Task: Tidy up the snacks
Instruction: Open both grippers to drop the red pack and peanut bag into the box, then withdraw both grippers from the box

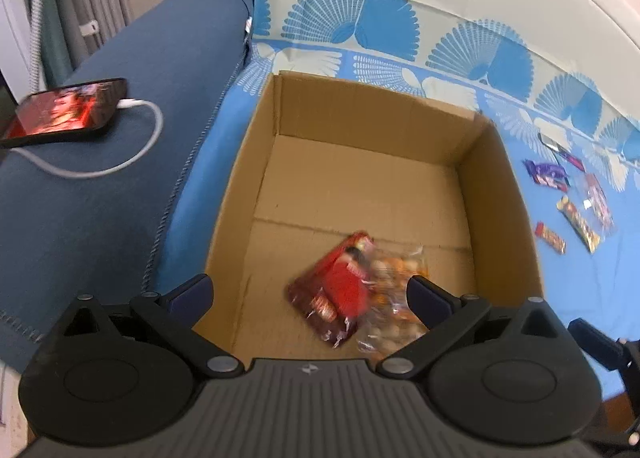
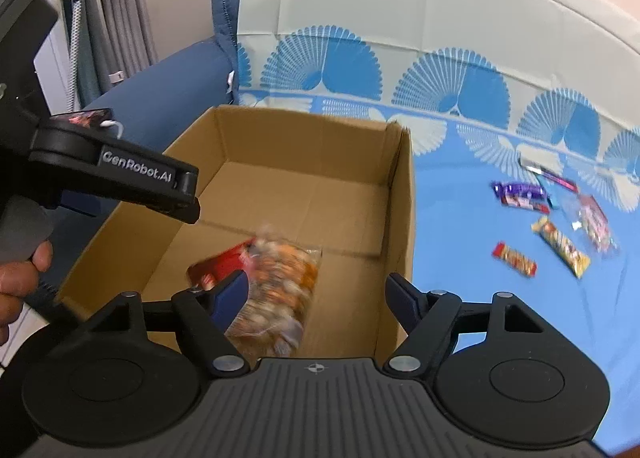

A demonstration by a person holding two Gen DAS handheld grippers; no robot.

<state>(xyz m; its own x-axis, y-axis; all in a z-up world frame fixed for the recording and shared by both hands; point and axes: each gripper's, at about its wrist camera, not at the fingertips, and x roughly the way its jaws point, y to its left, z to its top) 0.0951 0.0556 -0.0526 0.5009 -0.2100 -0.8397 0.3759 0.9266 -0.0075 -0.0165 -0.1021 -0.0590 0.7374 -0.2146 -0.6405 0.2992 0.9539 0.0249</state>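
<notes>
An open cardboard box (image 1: pixel 496 193) (image 2: pixel 400 193) sits on a blue patterned cloth. Inside, near its front wall, lie a red snack pack (image 1: pixel 340 290) (image 2: pixel 218 264) and a clear bag of mixed nuts (image 1: pixel 394 298) (image 2: pixel 280 286), both blurred. My left gripper (image 1: pixel 310 294) is open above the box's front edge, over the two packs, holding nothing. My right gripper (image 2: pixel 316 296) is open above the box's front right corner, empty. The left gripper's body (image 2: pixel 120 177) shows at the left of the right wrist view.
Several snack bars lie on the cloth right of the box: a purple pack (image 2: pixel 520 195), a yellow bar (image 2: pixel 560 252), a small red bar (image 2: pixel 514 258), a clear pink pack (image 2: pixel 594 227). A phone (image 1: pixel 64 111) with white cable rests on the blue sofa arm.
</notes>
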